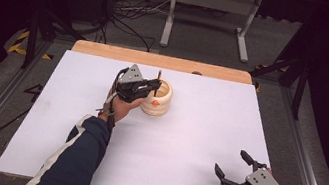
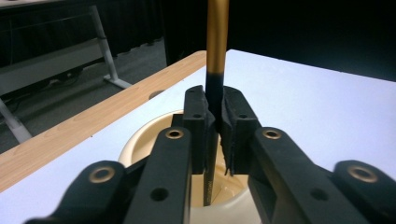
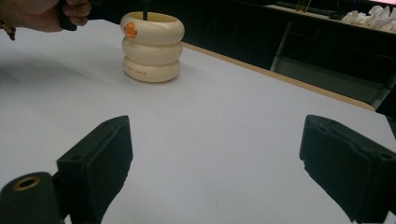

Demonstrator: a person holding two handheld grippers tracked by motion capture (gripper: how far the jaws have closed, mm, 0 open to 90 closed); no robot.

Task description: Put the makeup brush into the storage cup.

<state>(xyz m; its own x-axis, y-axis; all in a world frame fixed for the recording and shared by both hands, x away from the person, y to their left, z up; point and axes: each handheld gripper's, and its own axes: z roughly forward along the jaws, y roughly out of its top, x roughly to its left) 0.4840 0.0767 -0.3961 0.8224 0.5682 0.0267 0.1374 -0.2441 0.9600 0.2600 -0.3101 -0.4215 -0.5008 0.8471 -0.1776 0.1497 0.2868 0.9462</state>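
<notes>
A cream ribbed holder with an orange spot stands on the white table top, left of centre and toward the back. A slim black and gold pen stands upright in it. My left gripper is shut on the pen just above the holder's mouth. In the left gripper view the pads press the pen's black part, the gold shaft rises above them, and the holder's rim lies below. My right gripper rests open near the front right corner. The right gripper view faces the holder over bare table between wide-apart jaws.
A wooden strip runs along the table's far edge. Behind it are a grey metal stand and cables on the floor. Rails run down both sides of the table. The left hand appears at the top left of the right gripper view.
</notes>
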